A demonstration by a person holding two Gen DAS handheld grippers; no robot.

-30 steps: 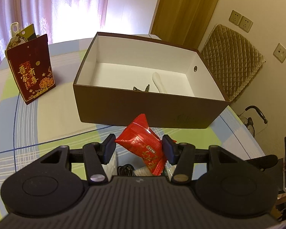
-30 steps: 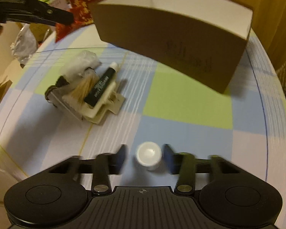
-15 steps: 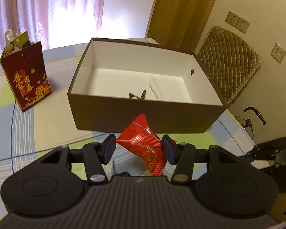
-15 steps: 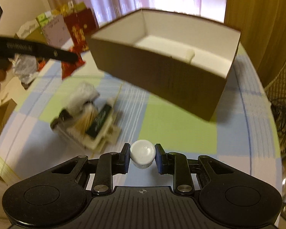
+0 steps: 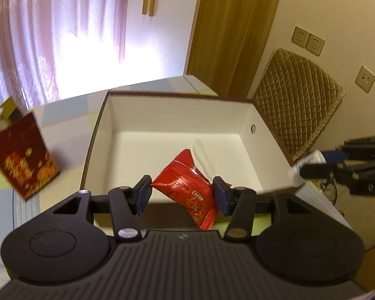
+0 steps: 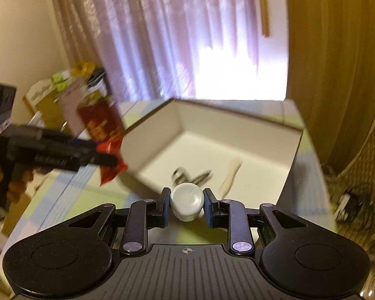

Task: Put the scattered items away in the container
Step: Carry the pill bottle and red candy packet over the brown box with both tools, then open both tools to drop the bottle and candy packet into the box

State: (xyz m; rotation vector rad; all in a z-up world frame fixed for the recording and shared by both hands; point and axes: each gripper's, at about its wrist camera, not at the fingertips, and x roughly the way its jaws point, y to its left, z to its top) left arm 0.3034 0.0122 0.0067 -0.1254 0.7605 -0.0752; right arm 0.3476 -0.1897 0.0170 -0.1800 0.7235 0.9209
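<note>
While over box [image 5: 260, 135], packet [image 5: 187, 182], bottle [image 6: 186, 201] gripped.

- The red gift bag [image 5: 22, 160] at nine o'clock was motion-blurred, its print unreadable.
- The dark item [image 6: 190, 175] in the box [image 6: 237, 117] was too smeared to identify.

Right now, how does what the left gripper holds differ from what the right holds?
The left gripper clamps a red snack packet: soft, crinkled, tilted, hanging below the fingers. The right gripper clamps a white bottle: rigid, round, cap facing the camera. Both are pinched at the sides and held near the open brown box.
</note>
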